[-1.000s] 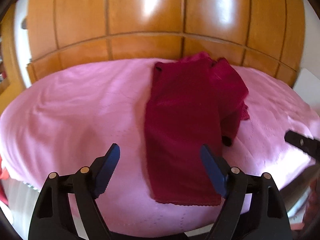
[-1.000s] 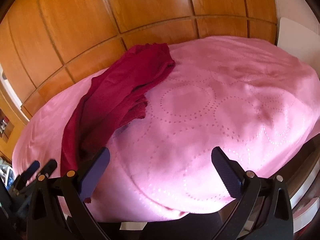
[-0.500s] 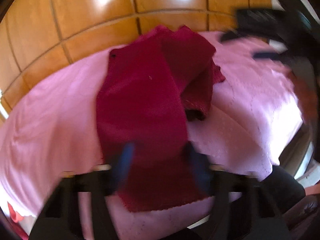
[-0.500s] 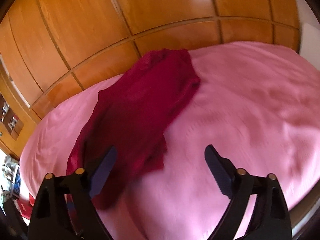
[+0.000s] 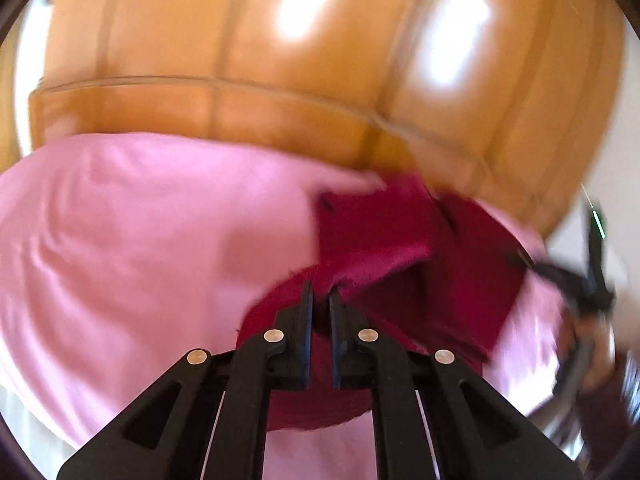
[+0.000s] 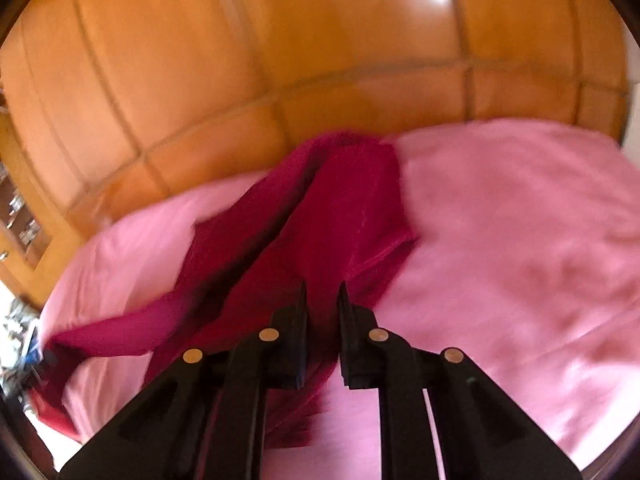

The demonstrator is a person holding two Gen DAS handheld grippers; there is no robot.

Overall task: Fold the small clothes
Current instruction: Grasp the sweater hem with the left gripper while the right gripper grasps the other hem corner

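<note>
A dark red garment (image 5: 380,240) lies crumpled on the pink bedspread (image 5: 140,240), its near end lifted off the bed. My left gripper (image 5: 320,292) is shut on that near edge, and cloth bunches around its narrow jaws. In the right wrist view the same garment (image 6: 352,208) runs from the wooden panels towards me. My right gripper (image 6: 322,292) has its jaws closing, with red cloth pinched between them. The right gripper (image 5: 580,288) also shows as a dark blur at the right edge of the left wrist view.
Glossy wooden panels (image 5: 280,40) rise right behind the bed. The pink bedspread (image 6: 520,240) stretches wide to the right of the garment. A wooden shelf with small items (image 6: 16,208) stands at far left. Both views are blurred.
Both grippers went from wide open to nearly closed on the garment's near end. The cloth has risen off the bed and bunched up, and both views have tilted up towards the wooden panels.
</note>
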